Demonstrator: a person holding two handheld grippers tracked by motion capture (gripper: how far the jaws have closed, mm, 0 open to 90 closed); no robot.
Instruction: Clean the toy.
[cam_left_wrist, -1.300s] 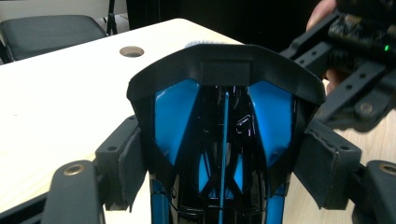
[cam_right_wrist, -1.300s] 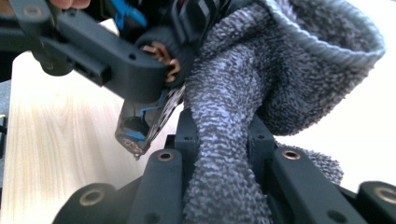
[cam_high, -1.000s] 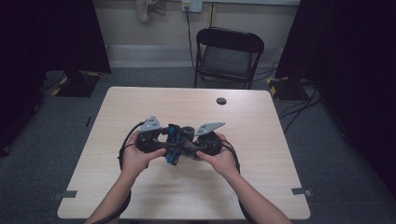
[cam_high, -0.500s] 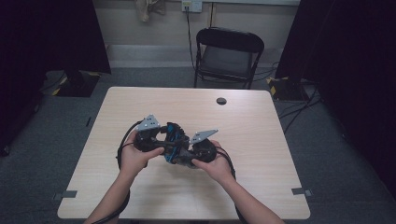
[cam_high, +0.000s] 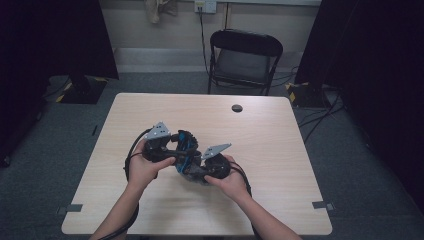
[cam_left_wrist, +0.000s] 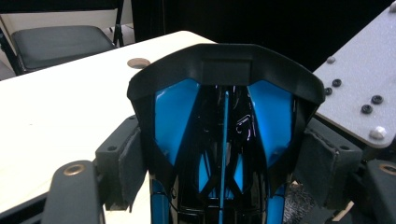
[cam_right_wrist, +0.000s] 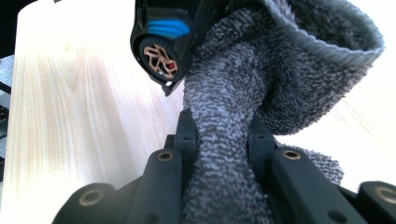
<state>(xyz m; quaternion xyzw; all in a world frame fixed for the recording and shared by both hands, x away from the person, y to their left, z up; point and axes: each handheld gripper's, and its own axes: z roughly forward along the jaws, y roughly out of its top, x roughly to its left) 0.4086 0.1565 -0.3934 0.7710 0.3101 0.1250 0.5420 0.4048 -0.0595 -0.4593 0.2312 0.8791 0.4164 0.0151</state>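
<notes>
A glossy black-and-blue appliance (cam_left_wrist: 224, 135), shaped like a hair dryer, is held above the table. My left gripper (cam_left_wrist: 224, 168) is shut on it, with a pad (cam_left_wrist: 128, 163) pressed to each side of its body. In the high view the left gripper (cam_high: 172, 145) and the appliance (cam_high: 186, 145) sit over the table's near middle. My right gripper (cam_right_wrist: 223, 135) is shut on a bunched grey terry cloth (cam_right_wrist: 271, 70). The cloth lies against the appliance's round end (cam_right_wrist: 161, 51), where a copper coil shows. From above, the right gripper (cam_high: 200, 170) is just below and right of the appliance.
The light wooden table (cam_high: 280, 165) has a round cable hole (cam_high: 237, 108) near its far edge. A black folding chair (cam_high: 245, 60) stands behind it. Black cables loop from both grippers beside the person's hands. Dark curtains close off both sides.
The right hand has sunk and come nearer the person with the cloth, ending lower against the appliance. The left hand has kept still.
</notes>
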